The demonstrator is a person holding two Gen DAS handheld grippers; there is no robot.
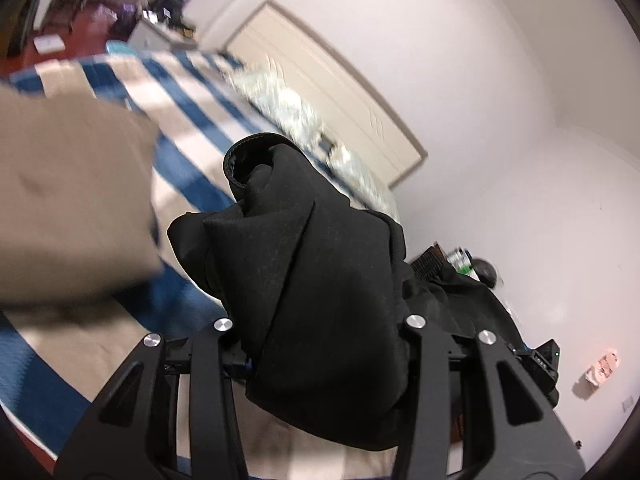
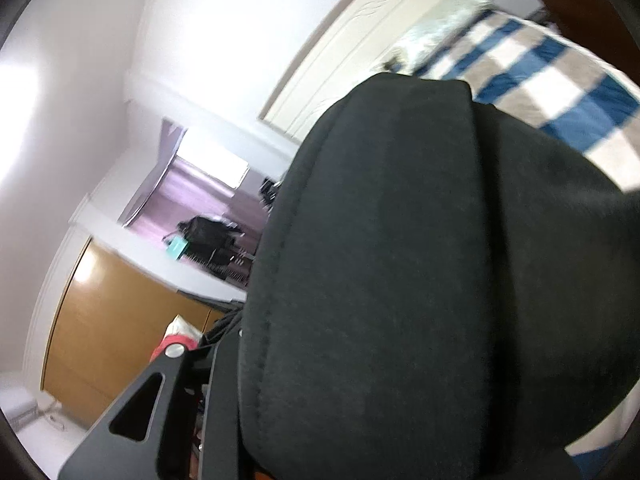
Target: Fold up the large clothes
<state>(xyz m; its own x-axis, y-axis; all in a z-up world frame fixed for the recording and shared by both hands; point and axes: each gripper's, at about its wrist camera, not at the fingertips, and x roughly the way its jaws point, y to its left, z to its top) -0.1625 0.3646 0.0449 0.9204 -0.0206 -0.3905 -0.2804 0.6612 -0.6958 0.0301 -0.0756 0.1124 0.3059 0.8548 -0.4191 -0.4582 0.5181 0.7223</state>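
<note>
black garment (image 1: 320,280) filled the centre of the left wrist view, bunched between the arms of the left gripper (image 1: 320,344), whose jaws were clamped on the cloth. behind it, in the upper left of that frame, lay a blue checked bedspread (image 1: 192,120) with a blurred tan cloth (image 1: 72,192) at the left edge. in the right wrist view the same dark fabric (image 2: 420,260) covered the centre and right, draped over the right gripper (image 2: 256,360); its fingertips were hidden, so i could not tell its grip. a cream door (image 2: 360,48) stood at upper centre.
</note>
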